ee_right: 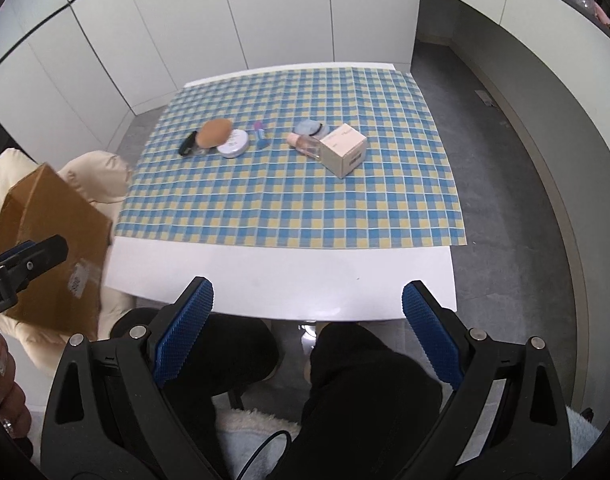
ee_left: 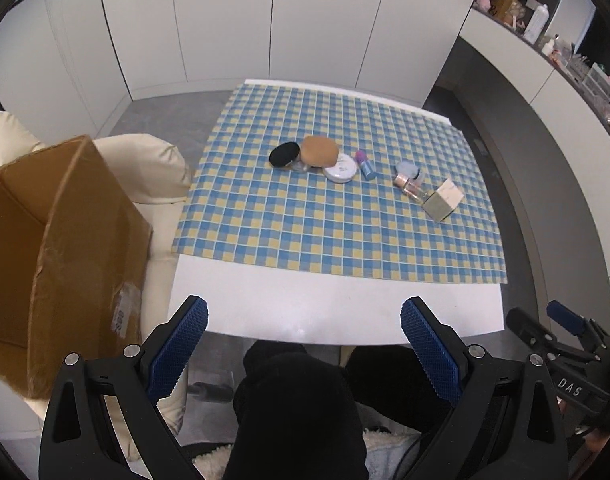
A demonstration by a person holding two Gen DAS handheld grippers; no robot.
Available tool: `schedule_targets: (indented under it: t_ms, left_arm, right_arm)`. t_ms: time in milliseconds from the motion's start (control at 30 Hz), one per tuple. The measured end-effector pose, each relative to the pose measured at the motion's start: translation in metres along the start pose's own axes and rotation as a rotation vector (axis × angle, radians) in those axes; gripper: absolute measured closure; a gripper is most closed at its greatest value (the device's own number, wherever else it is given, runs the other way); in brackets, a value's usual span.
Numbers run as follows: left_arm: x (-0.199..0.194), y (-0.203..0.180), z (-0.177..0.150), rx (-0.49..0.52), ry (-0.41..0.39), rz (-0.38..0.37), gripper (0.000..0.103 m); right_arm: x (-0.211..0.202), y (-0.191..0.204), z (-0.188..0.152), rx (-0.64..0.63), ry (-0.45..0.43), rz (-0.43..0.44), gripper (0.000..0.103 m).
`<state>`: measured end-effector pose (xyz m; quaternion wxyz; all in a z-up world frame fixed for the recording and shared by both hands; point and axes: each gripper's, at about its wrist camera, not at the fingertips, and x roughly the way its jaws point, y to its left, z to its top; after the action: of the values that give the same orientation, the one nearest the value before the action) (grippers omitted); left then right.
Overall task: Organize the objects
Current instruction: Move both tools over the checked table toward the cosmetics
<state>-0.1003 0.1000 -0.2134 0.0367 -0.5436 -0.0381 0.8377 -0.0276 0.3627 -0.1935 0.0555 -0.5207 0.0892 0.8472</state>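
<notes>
- Both of my grippers sit at the near edge of the table (ee_right: 281, 276), over the person's knees, well apart from anything to be sorted.
- Left gripper (ee_left: 304, 320): fingers spread wide, nothing between them.
- Right gripper (ee_right: 307, 300): likewise spread wide and empty.
- The things lie on the checked cloth (ee_right: 297, 200) toward its far half, in two loose clusters.
- Left cluster: a black puff (ee_left: 284, 153), a tan puff (ee_left: 319, 151) resting on a white compact (ee_left: 339, 168), and just right of those a small blue tube (ee_left: 365, 166).
- Right cluster: a pale blue puff (ee_right: 311, 127) at the far side, a pink bottle (ee_right: 305, 145) lying on its side, and a small box (ee_right: 343, 149) touching the bottle.
- A cardboard box (ee_left: 61, 248) stands on the cream chair (ee_left: 157, 168) left of the table; I judge it may be the container, but I cannot see its opening or inside.
- My reading: nothing is organized yet. Every item is loose on the cloth and neither gripper holds anything, so the whole job remains.
- The small box is nearest my right gripper, a sensible first pick.
</notes>
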Motion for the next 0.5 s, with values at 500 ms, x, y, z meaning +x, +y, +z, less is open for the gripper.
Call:
schedule_targets:
  t_ms: [500]
  left_arm:
    - [0.103, -0.02, 0.065, 0.021, 0.058, 0.043, 0.005]
  right_arm:
    - [0.094, -0.044, 0.05, 0.018, 0.06, -0.056, 0.006]
